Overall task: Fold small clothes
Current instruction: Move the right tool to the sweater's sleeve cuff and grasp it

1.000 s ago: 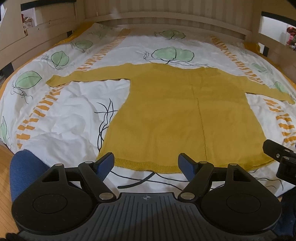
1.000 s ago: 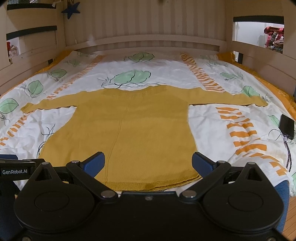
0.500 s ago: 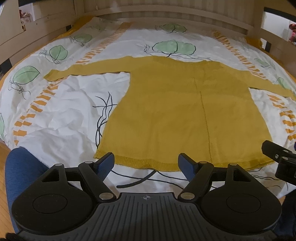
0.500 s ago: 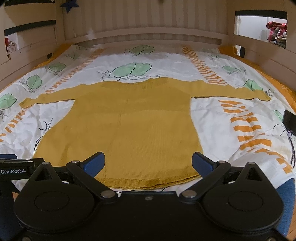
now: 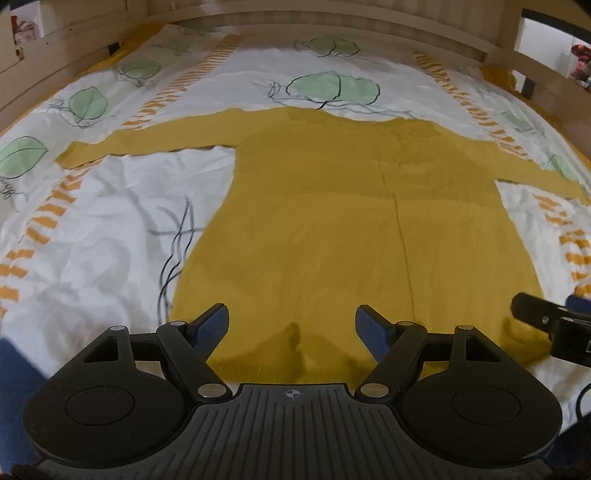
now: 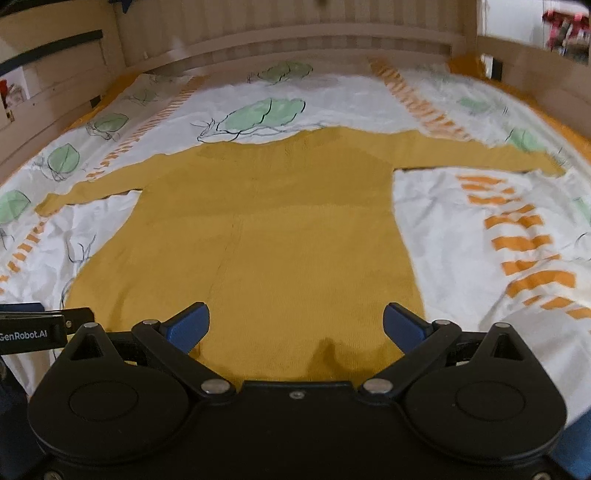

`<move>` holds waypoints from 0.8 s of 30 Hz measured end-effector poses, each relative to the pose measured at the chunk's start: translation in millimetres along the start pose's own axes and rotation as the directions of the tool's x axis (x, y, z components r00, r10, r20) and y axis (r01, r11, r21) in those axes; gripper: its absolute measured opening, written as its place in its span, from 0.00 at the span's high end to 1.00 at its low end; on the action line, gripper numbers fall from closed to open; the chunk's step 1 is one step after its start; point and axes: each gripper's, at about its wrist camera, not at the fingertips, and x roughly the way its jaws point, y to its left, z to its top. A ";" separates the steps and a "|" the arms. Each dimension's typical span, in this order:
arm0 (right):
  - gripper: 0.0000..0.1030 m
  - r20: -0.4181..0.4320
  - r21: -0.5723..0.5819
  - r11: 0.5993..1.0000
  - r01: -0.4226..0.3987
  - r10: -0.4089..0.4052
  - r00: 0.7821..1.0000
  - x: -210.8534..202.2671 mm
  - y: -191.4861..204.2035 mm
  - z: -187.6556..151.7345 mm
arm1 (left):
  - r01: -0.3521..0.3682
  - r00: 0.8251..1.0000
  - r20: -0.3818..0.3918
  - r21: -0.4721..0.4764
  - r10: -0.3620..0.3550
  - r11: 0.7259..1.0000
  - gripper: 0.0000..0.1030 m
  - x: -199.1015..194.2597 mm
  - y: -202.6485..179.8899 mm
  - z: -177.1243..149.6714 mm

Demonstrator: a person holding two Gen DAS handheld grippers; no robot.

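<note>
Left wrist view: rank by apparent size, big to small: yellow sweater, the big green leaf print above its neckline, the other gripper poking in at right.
1. yellow sweater, by far the largest.
2. green leaf print.
3. right gripper: only a cropped part shows at the frame edge, close to the camera, so its rank against the leaf is unsure.

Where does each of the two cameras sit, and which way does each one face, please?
Left wrist: on the left gripper, low over the sweater's hem, facing the headboard; its open fingers show, with the other gripper at right.
Right wrist: on the right gripper, over the hem's right part, facing likewise; open fingers show, the other gripper at left.
Shared: the mustard sweater spread flat on the leaf-print bedspread.
</note>
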 end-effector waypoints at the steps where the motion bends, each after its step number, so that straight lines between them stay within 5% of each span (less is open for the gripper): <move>1: 0.03 -0.012 0.023 1.000 -0.014 0.014 1.000 4.3 -3.9 4.8 | 0.008 1.000 0.004 0.000 -0.008 1.000 0.27 3.0 -0.2 6.2; 6: 0.03 -0.058 0.047 0.999 0.023 -0.021 0.998 25.9 -30.9 42.4 | 0.021 0.999 0.037 0.010 -0.022 1.000 0.28 20.6 -5.0 41.1; 13: 0.03 0.003 0.104 0.986 0.133 -0.134 0.991 57.0 -106.2 115.1 | 0.023 0.997 0.071 0.013 -0.023 1.000 0.28 66.1 -17.4 93.9; 24: 0.12 -0.027 0.226 0.892 0.391 -0.395 0.918 131.7 -275.6 196.2 | 0.018 0.993 0.116 0.010 -0.019 1.000 0.28 149.3 -36.5 148.1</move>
